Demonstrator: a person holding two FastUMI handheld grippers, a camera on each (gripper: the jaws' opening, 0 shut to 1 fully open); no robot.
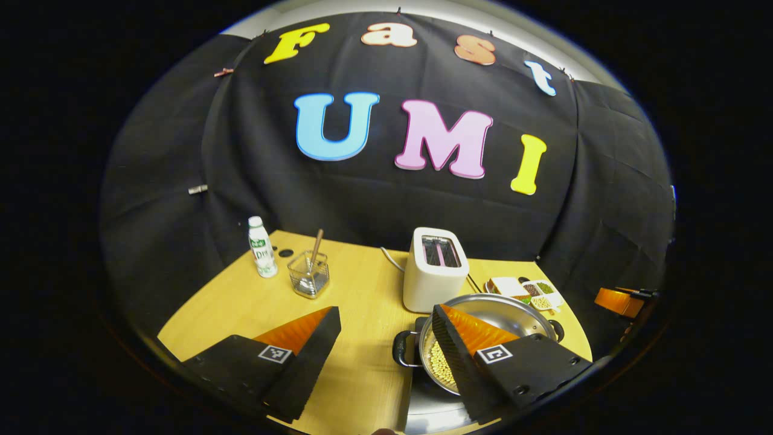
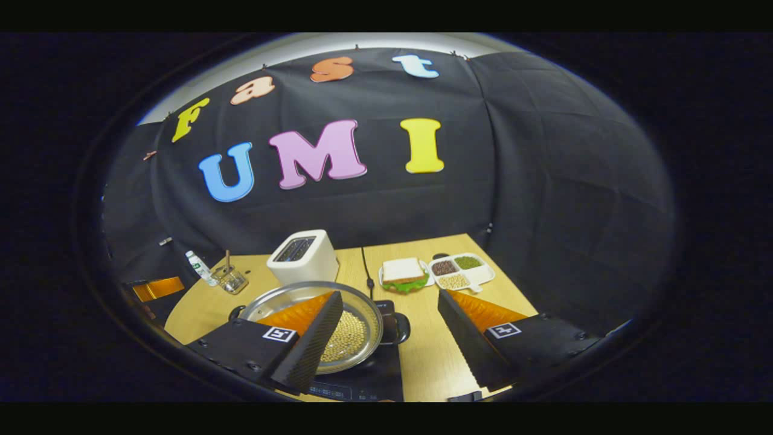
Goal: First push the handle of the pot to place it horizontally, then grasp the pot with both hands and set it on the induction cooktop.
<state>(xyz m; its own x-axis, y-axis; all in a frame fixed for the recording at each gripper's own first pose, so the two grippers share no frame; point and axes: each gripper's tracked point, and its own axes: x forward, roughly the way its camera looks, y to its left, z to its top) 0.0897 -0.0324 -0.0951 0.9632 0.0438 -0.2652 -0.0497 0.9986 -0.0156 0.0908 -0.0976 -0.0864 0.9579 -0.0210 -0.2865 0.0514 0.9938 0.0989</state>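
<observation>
A steel pot holding yellow beans sits near the table's front edge, with black loop handles on its left and right. My left gripper is open; its right finger hangs over the pot's left half and its left finger is over bare table. In the right gripper view the pot rests on the black induction cooktop, one handle pointing right. My right gripper is open, its left finger above the pot and that handle in the gap between the fingers.
Behind the pot stands a white toaster. A bottle and a glass with a spoon are at the back left. A sandwich plate and a divided bean tray lie at the back right. The table ends at the cloth wall.
</observation>
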